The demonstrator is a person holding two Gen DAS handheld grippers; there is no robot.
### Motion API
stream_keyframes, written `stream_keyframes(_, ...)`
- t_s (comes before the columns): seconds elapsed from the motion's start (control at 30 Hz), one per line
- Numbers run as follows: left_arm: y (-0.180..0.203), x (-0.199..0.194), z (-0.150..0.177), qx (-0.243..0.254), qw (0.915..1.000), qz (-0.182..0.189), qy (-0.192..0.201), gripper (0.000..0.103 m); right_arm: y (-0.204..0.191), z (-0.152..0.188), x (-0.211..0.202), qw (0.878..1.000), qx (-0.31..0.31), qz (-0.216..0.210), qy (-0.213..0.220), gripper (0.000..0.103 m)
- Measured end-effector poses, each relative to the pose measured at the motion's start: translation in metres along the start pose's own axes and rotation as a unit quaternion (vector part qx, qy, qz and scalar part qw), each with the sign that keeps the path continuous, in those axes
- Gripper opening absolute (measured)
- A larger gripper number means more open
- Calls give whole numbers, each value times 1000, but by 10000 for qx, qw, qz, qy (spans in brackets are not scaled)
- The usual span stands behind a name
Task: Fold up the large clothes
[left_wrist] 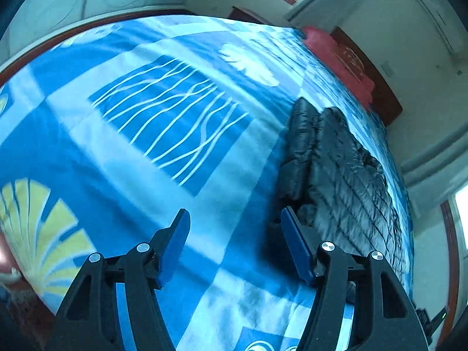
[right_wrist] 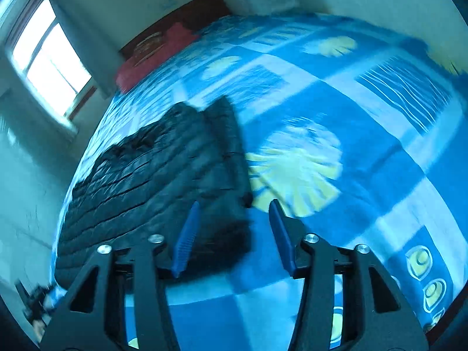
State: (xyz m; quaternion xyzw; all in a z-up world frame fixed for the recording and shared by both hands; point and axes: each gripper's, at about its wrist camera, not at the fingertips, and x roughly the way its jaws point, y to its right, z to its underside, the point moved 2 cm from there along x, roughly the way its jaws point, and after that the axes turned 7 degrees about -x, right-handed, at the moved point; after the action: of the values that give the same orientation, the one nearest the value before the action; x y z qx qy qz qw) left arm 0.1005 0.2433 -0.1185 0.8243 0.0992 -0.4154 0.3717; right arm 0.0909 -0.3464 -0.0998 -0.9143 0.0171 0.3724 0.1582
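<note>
Hovering over the blue patterned bed cover [left_wrist: 122, 158], left gripper [left_wrist: 234, 231] with fingers spread wide and empty, right gripper [right_wrist: 232, 219] likewise parted with nothing between. Lying flat beyond both, black quilted jacket [right_wrist: 152, 172], folded lengthwise near the bed's edge; farther off, red pillow [left_wrist: 336, 55] against the dark wooden headboard [right_wrist: 187, 11].

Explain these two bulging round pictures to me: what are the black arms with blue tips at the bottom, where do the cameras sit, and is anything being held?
Each picture comes from a fisheye camera on a hand-held gripper, looking along its two fingers. The left gripper and right gripper are those black arms with blue pads. Both stand open and hold nothing. Below them lies a bed with a blue patterned blanket. On it rests a dark quilted jacket, already partly folded, apart from the pads. A red pillow lies at the bed's far end.
</note>
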Motion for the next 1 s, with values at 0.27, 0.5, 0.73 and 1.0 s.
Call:
stream_keyframes(0.27, 54, 14, -18, 897, 9958, 142, -92, 70, -109, -14, 56, 9906, -1123, -545, -552, 46)
stream_keyframes(0.5, 80, 45, -34, 1056, 9933, 288, -377, 70, -202, -40, 114, 9789, -1791, -729, -667, 46)
stream_keyframes(0.73, 93, 70, -44, 1171, 9912, 267, -555, 70, -242, -46, 158, 9732, -2122, -534, -705, 38)
stream_keyframes(1.0, 102, 93, -56, 1331, 9878, 254, -773, 70, -240, -21, 197, 9684, -2302, -249, -930, 39)
